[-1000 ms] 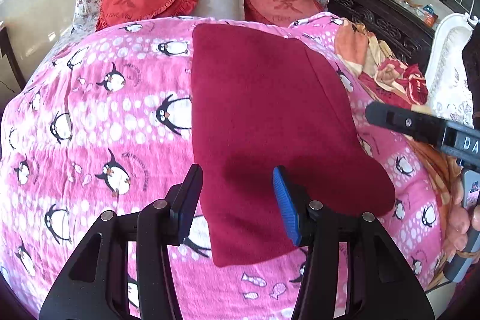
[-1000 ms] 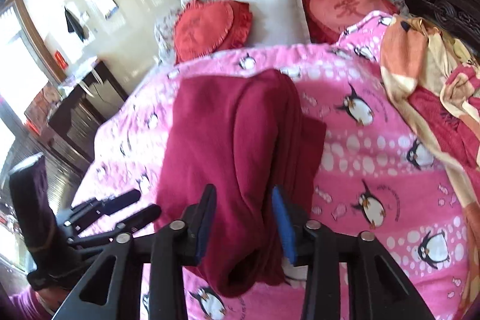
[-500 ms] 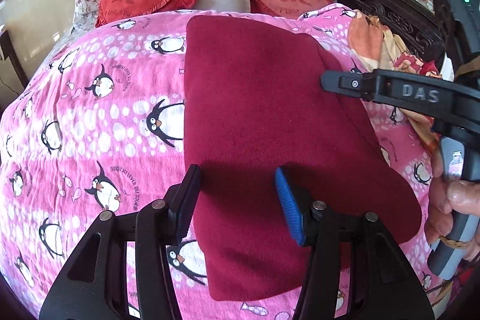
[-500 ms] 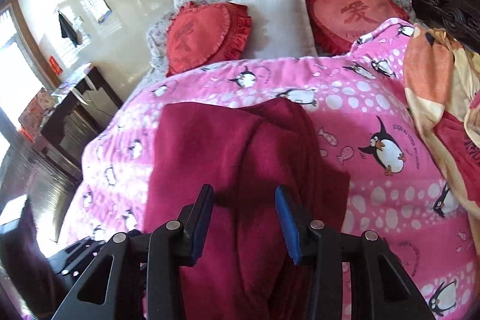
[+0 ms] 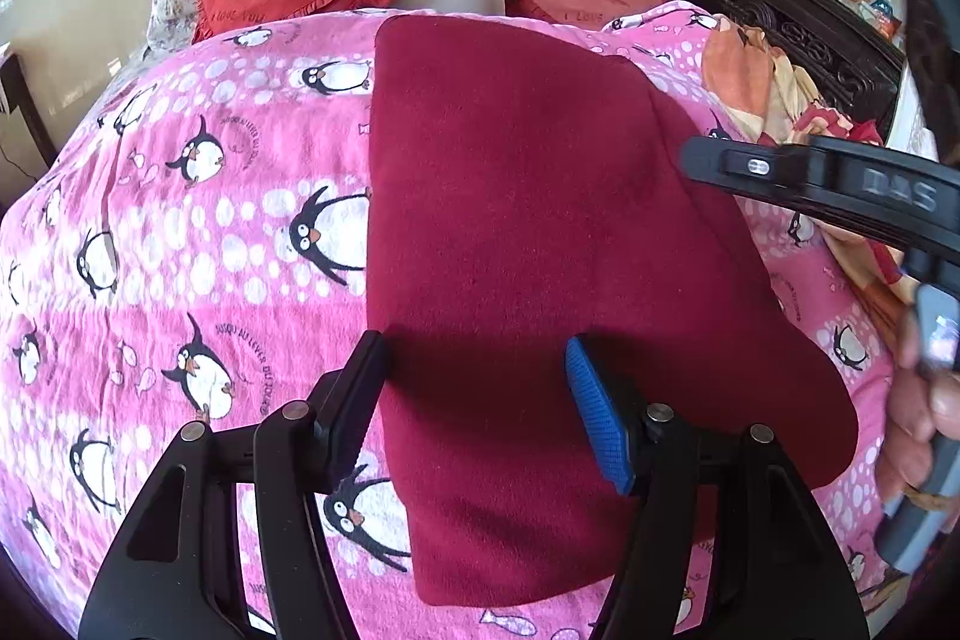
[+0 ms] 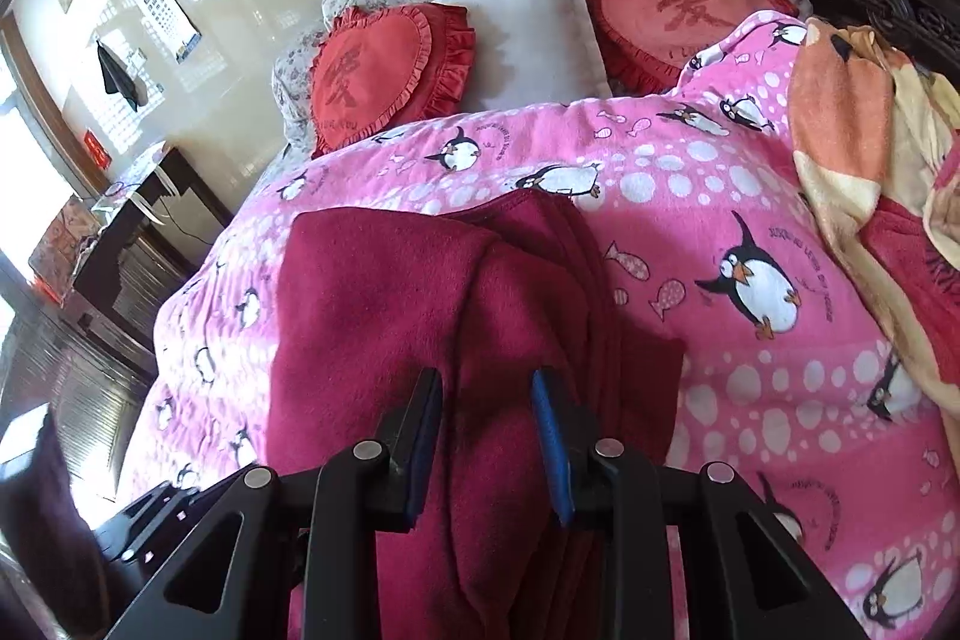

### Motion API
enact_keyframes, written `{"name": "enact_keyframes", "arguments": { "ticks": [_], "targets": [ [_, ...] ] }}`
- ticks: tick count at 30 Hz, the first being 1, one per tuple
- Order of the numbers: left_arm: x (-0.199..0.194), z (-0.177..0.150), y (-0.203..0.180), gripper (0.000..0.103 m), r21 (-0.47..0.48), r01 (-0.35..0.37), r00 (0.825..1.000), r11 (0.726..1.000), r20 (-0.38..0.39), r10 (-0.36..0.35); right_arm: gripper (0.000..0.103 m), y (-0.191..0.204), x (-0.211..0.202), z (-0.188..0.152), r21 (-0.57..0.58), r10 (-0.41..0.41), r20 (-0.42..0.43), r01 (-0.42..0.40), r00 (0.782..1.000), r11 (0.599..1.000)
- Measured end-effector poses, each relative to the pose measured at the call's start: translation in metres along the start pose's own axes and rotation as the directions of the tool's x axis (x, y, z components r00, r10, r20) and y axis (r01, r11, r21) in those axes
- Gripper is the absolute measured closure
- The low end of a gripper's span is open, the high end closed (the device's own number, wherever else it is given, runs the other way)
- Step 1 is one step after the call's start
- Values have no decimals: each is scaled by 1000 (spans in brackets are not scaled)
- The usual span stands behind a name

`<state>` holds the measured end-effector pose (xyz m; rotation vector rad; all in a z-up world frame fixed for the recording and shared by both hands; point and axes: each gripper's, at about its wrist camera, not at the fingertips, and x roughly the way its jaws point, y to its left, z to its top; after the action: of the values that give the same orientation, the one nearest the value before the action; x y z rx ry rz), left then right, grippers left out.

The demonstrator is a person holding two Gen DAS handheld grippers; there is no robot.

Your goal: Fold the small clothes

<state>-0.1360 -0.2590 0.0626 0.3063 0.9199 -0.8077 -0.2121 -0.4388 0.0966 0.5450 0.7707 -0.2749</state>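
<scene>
The left gripper had just been opening, its jaws spread wider than a second before, over the near left edge of the dark red garment without pressing it. The right gripper had just been closing, its jaws drawn nearer together on a raised fold of the garment that stood between them. In the left wrist view the garment filled more of the picture and sat nearer. The right gripper's black arm, low at the right edge a second earlier, reached further left over the garment's right side. In the right wrist view the garment's far edge lay lower in the picture, showing more pink penguin blanket beyond.
</scene>
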Motion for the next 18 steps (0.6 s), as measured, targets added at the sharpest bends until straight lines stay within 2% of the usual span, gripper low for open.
{"name": "enact_keyframes", "arguments": {
  "ticks": [6,10,13,16,18],
  "targets": [
    [0,-6,2,36,-36,3,1000,999,12,-3,72,14,-27,-33,-54,-57,-5,57,998,997],
    [2,-8,-1,34,-33,-9,1000,999,0,9,72,5,-7,-55,-57,-114,-63,110,992,992],
    [1,-9,-1,31,-40,-9,1000,999,6,9,70,-8,-7,-57,1,-74,-47,74,996,997],
    [-1,-10,2,30,-50,2,1000,999,2,-2,58,-13,-14,-57,38,-59,-38,60,998,997],
    [-2,-11,4,27,-56,2,1000,998,1,-2,56,-14,-17,-58,49,-45,-34,47,998,998]
  ]
}}
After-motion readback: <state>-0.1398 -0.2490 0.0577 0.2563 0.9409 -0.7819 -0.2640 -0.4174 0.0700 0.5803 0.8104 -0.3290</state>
